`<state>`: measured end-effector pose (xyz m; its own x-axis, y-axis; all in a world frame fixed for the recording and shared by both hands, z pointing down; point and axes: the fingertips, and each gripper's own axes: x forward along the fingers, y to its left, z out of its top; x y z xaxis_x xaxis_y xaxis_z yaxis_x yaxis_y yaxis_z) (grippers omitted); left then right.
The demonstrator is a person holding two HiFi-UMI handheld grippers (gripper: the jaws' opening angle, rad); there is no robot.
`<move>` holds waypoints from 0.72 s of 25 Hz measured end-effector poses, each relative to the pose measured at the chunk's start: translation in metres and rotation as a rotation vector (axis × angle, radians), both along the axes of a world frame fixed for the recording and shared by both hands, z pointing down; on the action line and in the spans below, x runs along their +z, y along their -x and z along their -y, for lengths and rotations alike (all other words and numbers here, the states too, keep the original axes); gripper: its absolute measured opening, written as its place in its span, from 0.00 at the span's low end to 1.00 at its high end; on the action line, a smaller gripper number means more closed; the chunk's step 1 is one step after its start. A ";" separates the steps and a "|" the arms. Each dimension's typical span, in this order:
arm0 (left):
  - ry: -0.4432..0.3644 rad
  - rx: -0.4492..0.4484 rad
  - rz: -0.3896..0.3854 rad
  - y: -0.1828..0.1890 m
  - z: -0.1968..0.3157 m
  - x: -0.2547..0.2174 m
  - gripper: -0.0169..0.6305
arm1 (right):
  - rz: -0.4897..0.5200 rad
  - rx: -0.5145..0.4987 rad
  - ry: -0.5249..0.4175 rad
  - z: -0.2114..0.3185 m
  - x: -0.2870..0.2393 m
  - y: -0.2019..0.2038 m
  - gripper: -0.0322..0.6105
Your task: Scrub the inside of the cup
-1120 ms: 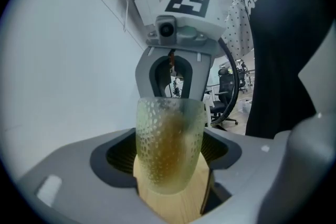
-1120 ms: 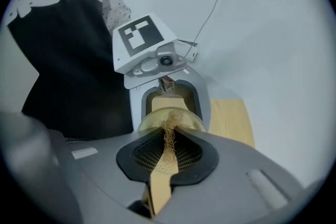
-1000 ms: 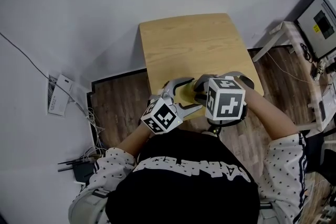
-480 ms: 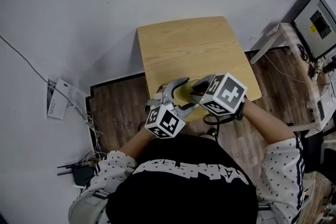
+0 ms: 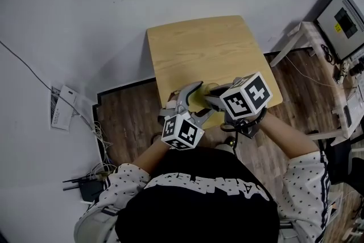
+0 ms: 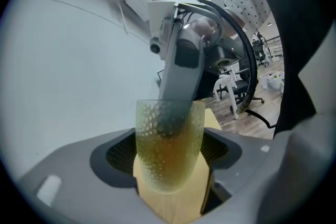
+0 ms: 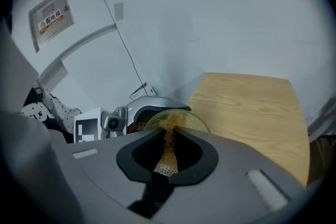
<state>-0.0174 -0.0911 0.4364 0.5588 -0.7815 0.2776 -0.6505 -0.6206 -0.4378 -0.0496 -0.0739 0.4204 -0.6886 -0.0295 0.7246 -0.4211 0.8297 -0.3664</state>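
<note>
Left gripper view, centre: left gripper point(image 6: 169, 178) clasping dimpled cup point(image 6: 169, 139) mid-wall; probably light, slippery. Right gripper point(image 7: 168, 165) clenched on scrubber point(image 7: 169, 140).

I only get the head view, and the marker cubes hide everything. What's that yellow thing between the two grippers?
Observer: A see-through yellowish cup with a dimpled wall. In the left gripper view the left gripper has its jaws clamped on the cup's sides.
Operator: Is the other gripper holding anything?
Observer: Yes. The right gripper view shows the right gripper pinching a golden, stringy scrubber.
Operator: Is it inside the cup?
Observer: The left gripper view shows the right gripper's grey tip reaching down past the rim; you can see it through the wall.
</note>
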 end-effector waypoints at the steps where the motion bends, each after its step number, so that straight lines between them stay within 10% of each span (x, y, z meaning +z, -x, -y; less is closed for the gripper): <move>1: -0.005 -0.007 0.006 0.000 0.000 -0.001 0.59 | 0.018 0.020 0.018 0.000 -0.002 0.000 0.13; 10: -0.068 -0.026 0.074 -0.004 0.000 -0.010 0.59 | 0.180 0.202 0.261 0.002 -0.011 -0.009 0.12; 18: -0.057 -0.005 0.059 -0.006 0.000 -0.012 0.59 | 0.215 0.213 0.258 0.005 -0.015 -0.010 0.12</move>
